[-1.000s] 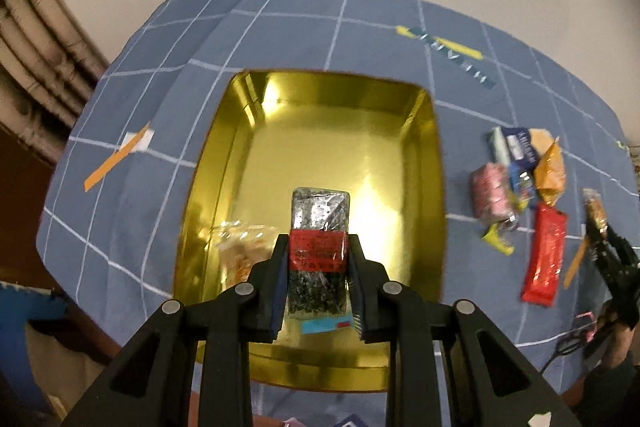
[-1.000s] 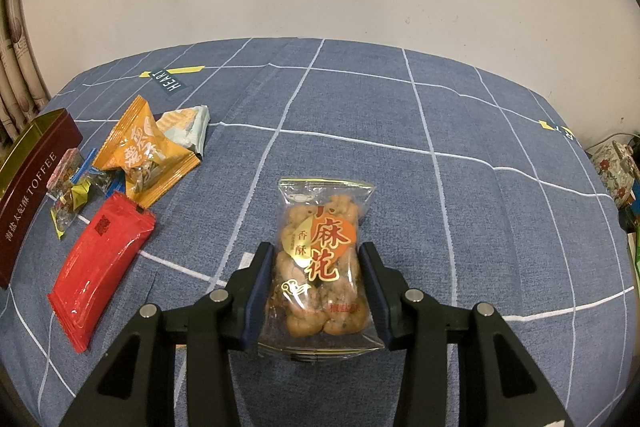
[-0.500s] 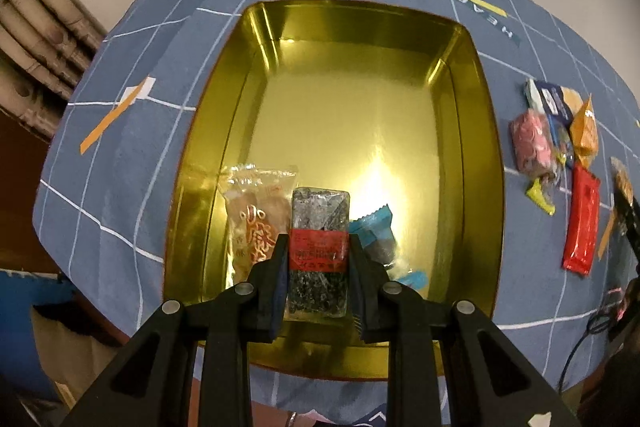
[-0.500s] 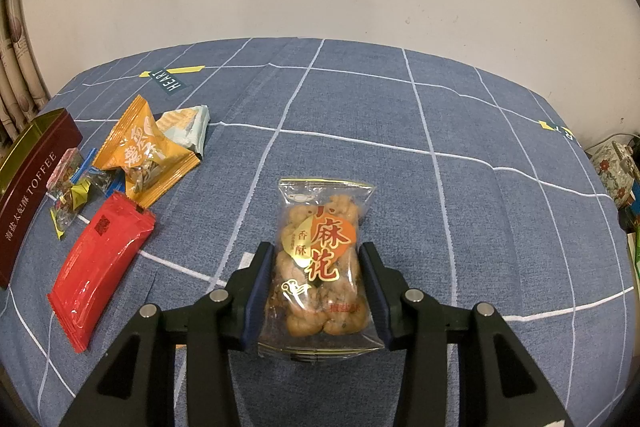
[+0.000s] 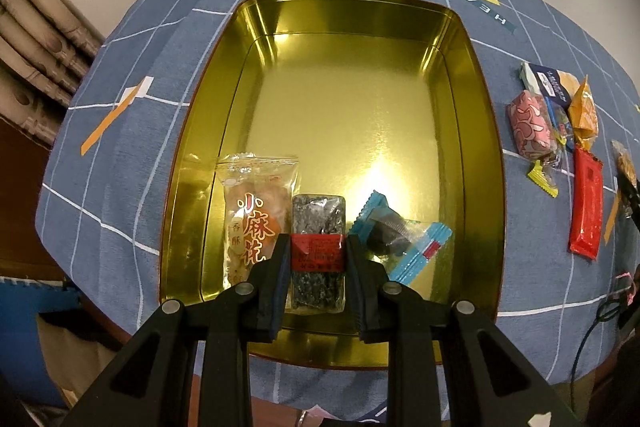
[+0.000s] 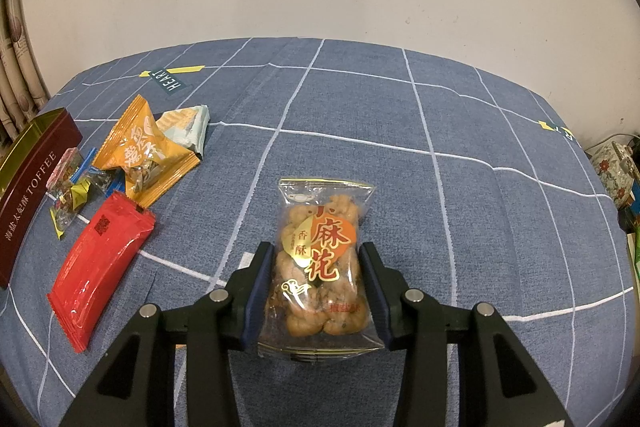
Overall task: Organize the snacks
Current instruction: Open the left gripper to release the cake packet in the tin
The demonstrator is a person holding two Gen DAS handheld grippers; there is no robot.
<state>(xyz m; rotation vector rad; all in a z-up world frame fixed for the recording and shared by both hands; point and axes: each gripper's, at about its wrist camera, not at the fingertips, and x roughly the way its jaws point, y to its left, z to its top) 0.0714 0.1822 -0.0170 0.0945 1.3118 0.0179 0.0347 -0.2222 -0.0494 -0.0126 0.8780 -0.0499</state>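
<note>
You were in the placing step with your left tool point(image 5: 316, 259): its fingers were clamped on the dark seaweed bar point(image 5: 318, 251) with the red band, pointing steeply down into the gold tin point(image 5: 486, 147). The bar hung low over the tin's near end, just ahead of the tool, and I could not tell whether its far end touched the floor yet. To the tool's left, just beside the bar, lay a clear bag of fried twists point(image 5: 256, 219); to its right lay a blue-edged candy wrapper point(image 5: 400, 235). The bar sat between those two, so the slot was narrow.

Your right tool point(image 6: 316, 291) was closed on a second bag of fried twists point(image 6: 320, 259), pads pressing its sides, held over the blue checked tabletop point(image 6: 460, 187). Off to that tool's left lay the snacks not yet sorted: a red packet point(image 6: 100, 263), an orange pouch point(image 6: 144, 155), a pale wrapper point(image 6: 188, 127) behind it and some small candies point(image 6: 72, 199) next to the tin's maroon wall point(image 6: 32, 195).

My judgement: the next move for you was to settle the bar flat on the tin floor and spread the left tool's fingers without nudging either neighbour, then lift it straight back out. After that the right tool's bag would have needed carrying left to the tin, probably beside its twin.
</note>
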